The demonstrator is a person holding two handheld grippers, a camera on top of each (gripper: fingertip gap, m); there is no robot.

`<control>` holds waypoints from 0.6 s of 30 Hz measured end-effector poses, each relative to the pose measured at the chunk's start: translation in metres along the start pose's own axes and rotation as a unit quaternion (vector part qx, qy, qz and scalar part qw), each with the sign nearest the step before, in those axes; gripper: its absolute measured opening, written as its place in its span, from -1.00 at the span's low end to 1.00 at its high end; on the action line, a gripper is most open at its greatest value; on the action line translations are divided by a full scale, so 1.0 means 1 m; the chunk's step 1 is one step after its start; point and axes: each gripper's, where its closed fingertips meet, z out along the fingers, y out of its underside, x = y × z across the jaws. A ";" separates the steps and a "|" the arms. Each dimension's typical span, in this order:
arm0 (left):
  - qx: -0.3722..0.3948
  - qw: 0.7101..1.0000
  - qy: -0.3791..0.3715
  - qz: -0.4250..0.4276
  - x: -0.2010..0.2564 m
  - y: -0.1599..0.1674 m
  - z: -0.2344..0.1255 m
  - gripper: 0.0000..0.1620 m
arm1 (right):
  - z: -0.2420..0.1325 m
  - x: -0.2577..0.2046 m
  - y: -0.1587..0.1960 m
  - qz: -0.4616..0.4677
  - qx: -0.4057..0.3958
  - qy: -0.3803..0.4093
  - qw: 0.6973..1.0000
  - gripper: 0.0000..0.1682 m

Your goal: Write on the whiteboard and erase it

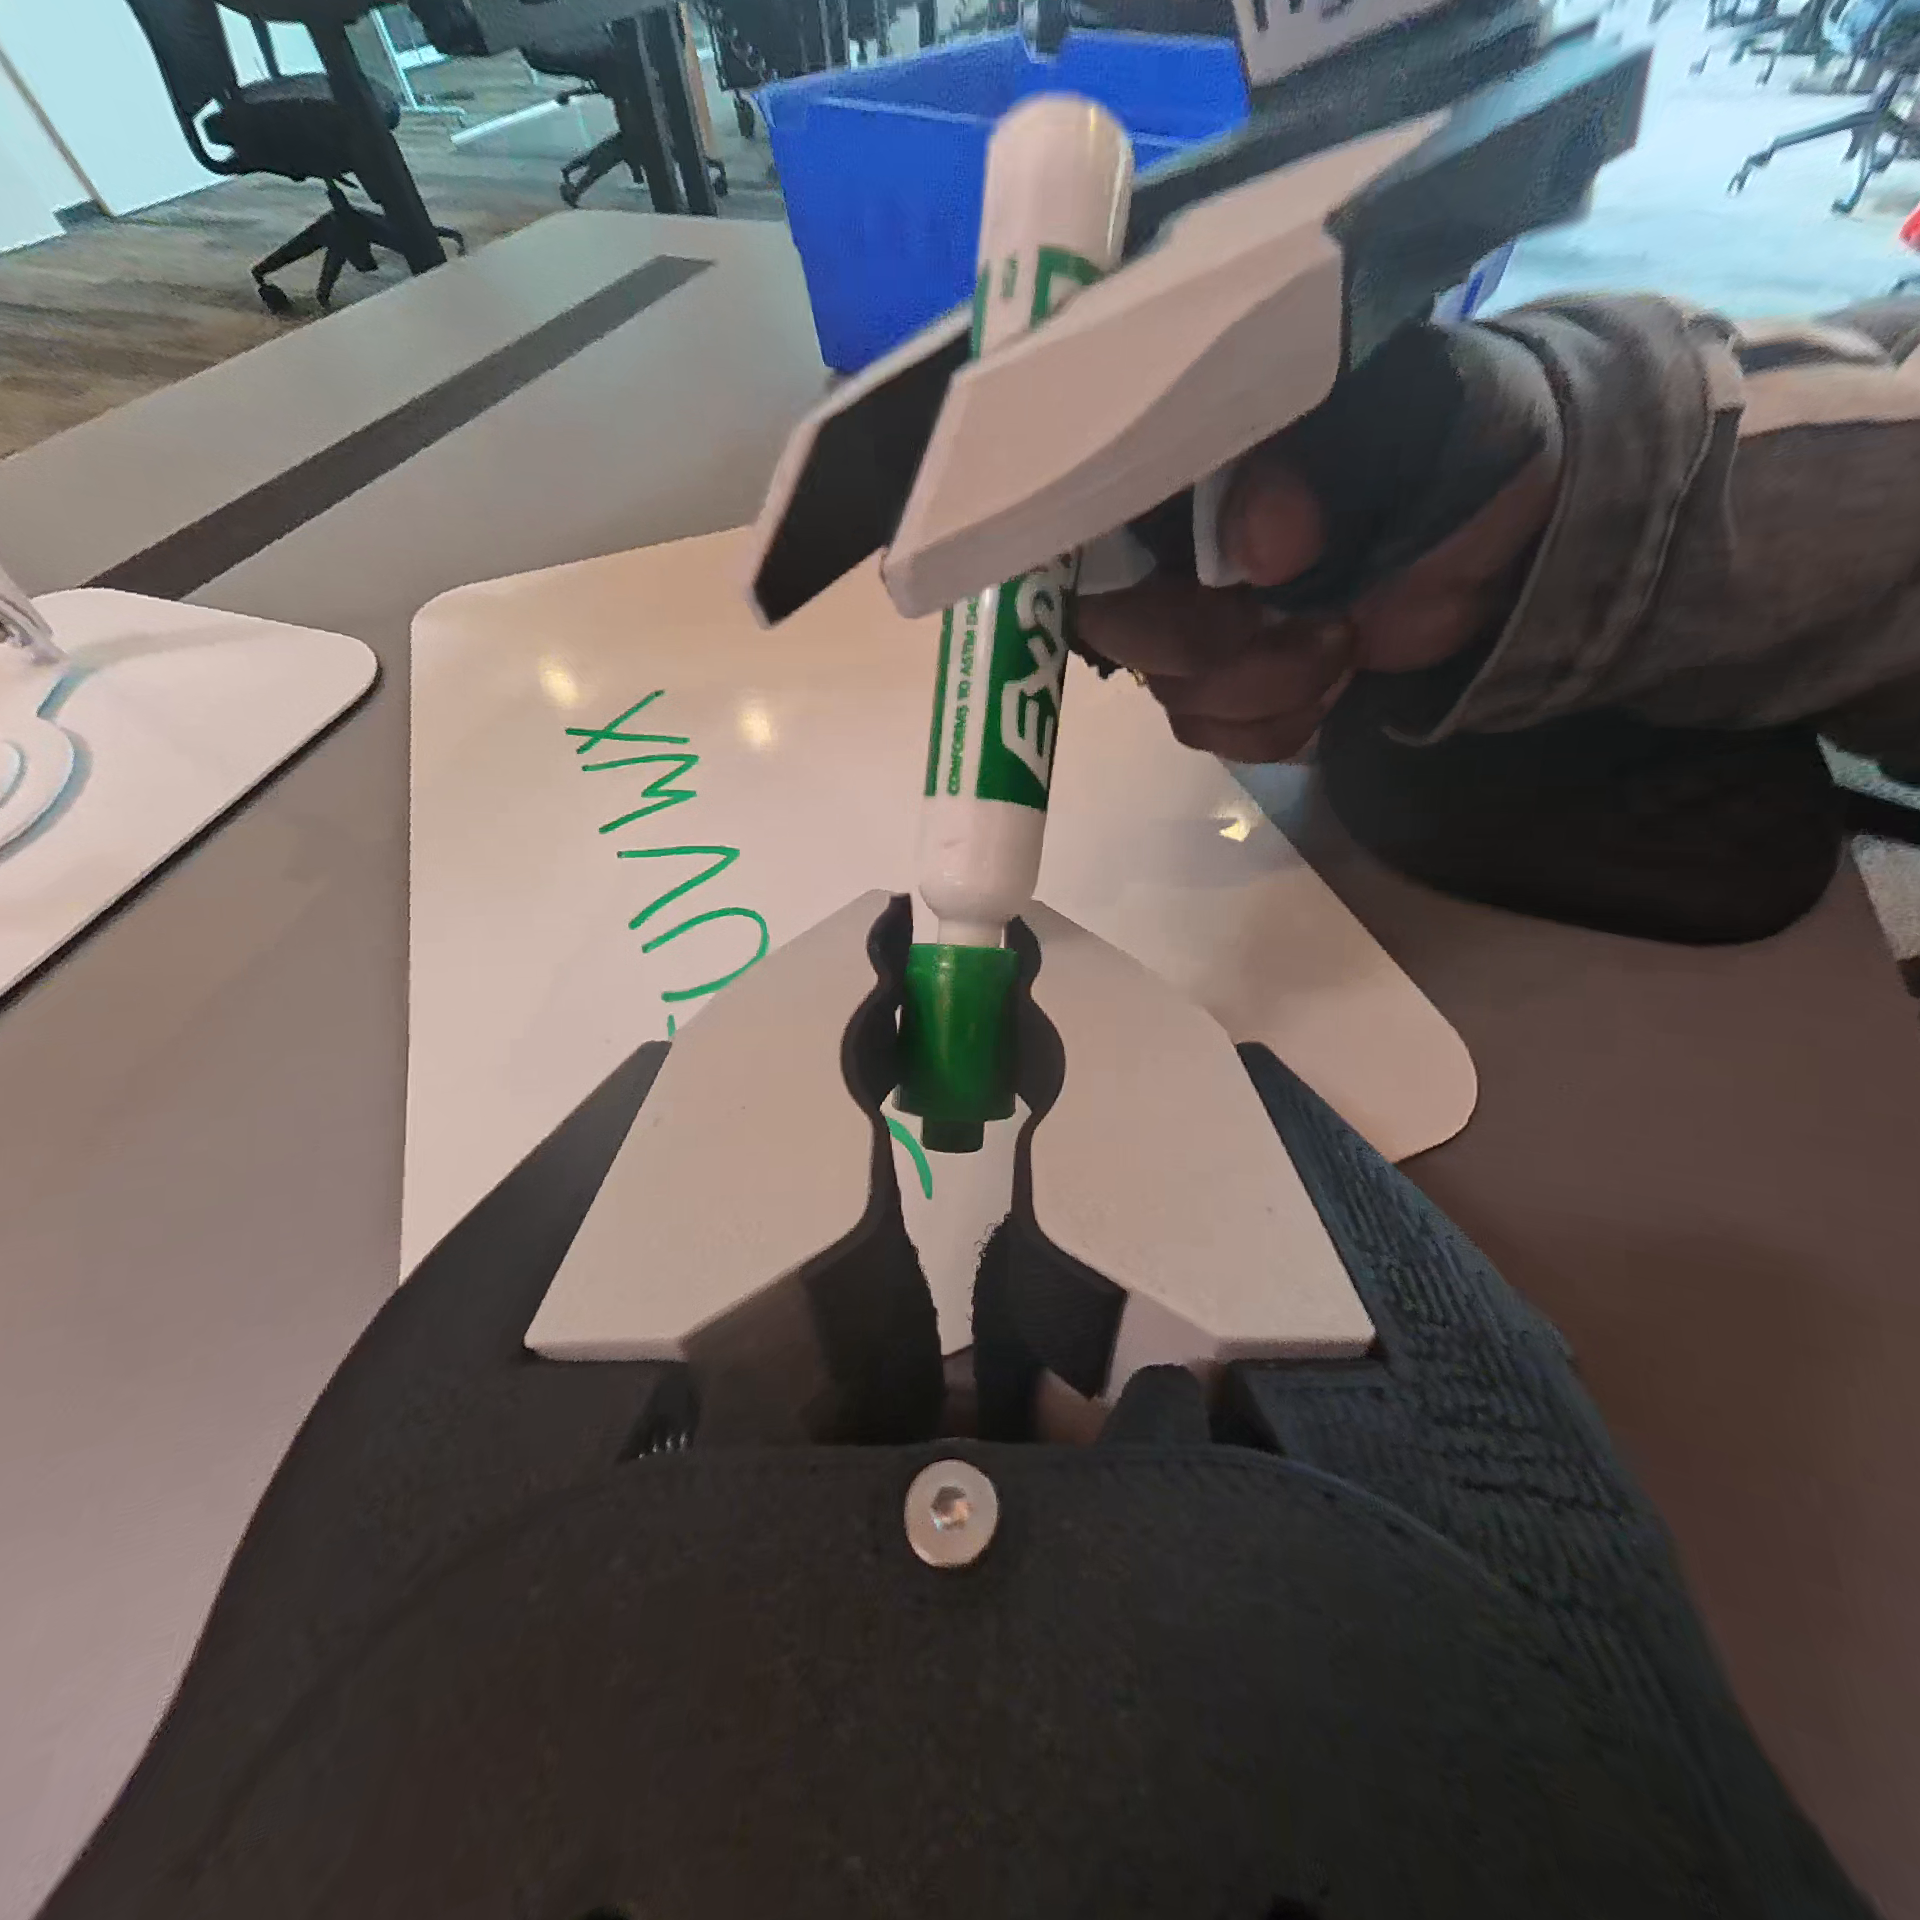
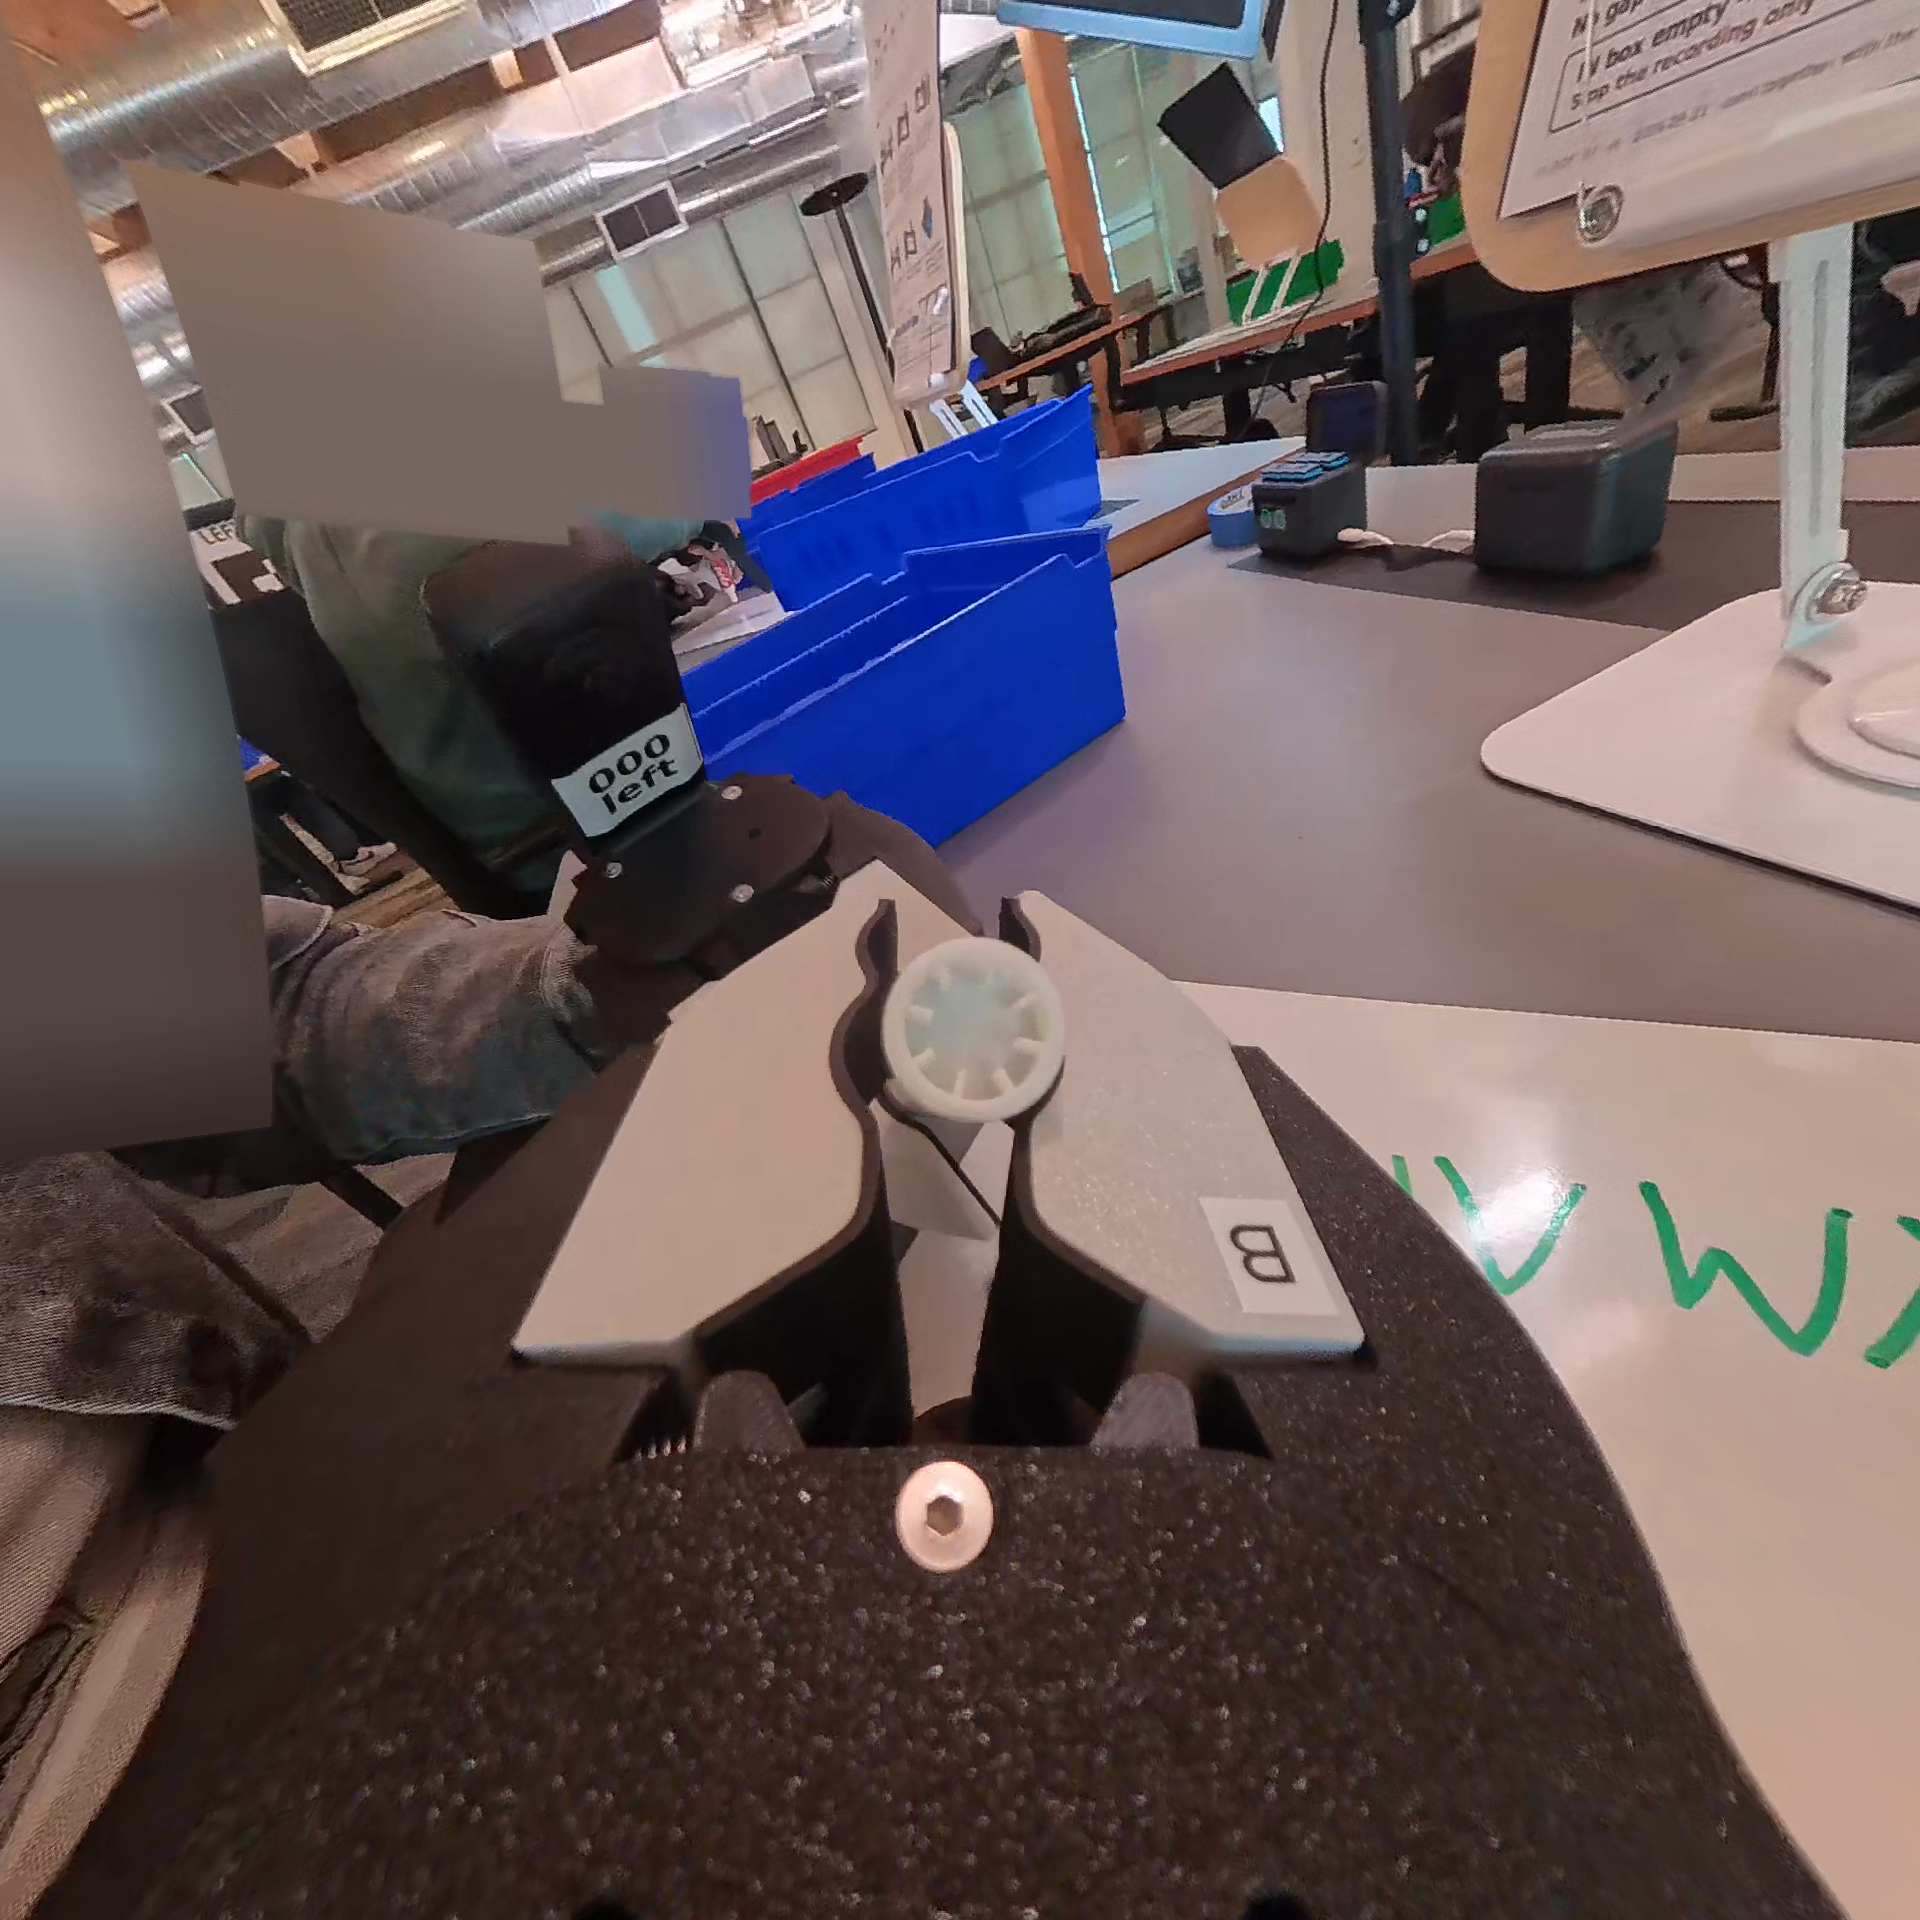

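A white whiteboard (image 1: 499,831) lies flat on the grey table, with green writing (image 1: 675,831) on it. A white marker with a green label (image 1: 997,707) stands nearly upright above the board. My left gripper (image 1: 956,935) is shut on the green cap (image 1: 954,1029) at the marker's lower end. My right gripper (image 1: 836,597) comes in from the upper right and is shut on the marker's barrel. In the right wrist view the right gripper (image 2: 948,925) clamps the marker, whose white round end (image 2: 975,1034) faces the camera. The left gripper's black body (image 2: 707,862) sits just beyond. The board (image 2: 1558,1558) lies to the right.
Blue bins (image 1: 904,208) (image 2: 935,675) stand behind the board. A white stand base (image 1: 156,727) (image 2: 1683,769) sits beside the board. A person's hand and sleeve (image 1: 1558,582) rest on the table. Small dark cases (image 2: 1569,499) and a blue tape roll (image 2: 1231,516) lie farther back. The gap from one gripper's tips to the other's is roughly 7 centimeters.
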 end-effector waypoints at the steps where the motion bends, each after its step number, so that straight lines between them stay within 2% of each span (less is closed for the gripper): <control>1: 0.004 1.000 -0.003 -0.004 -0.001 -0.001 -0.001 -0.80 | 0.001 0.001 0.000 0.005 0.002 0.001 1.000 -0.76; 4: 0.010 1.000 0.005 -0.022 0.002 -0.003 -0.001 -0.80 | 0.002 0.001 -0.004 0.023 0.028 -0.007 0.999 -0.76; 8: 0.090 0.993 0.033 -0.064 0.009 -0.026 -0.008 -0.81 | -0.002 -0.001 -0.014 0.057 0.063 -0.028 0.996 -0.76; 11: 0.078 0.995 0.029 -0.052 0.013 -0.022 -0.004 -0.81 | 0.001 -0.006 -0.016 0.053 0.074 -0.035 0.995 -0.76; 13: 0.110 0.990 0.038 -0.080 0.012 -0.029 -0.007 -0.82 | 0.001 -0.004 -0.017 0.060 0.069 -0.035 0.995 -0.75; 18: 0.132 0.986 0.043 -0.090 0.014 -0.034 -0.006 -0.82 | 0.001 -0.005 -0.021 0.075 0.098 -0.040 0.992 -0.75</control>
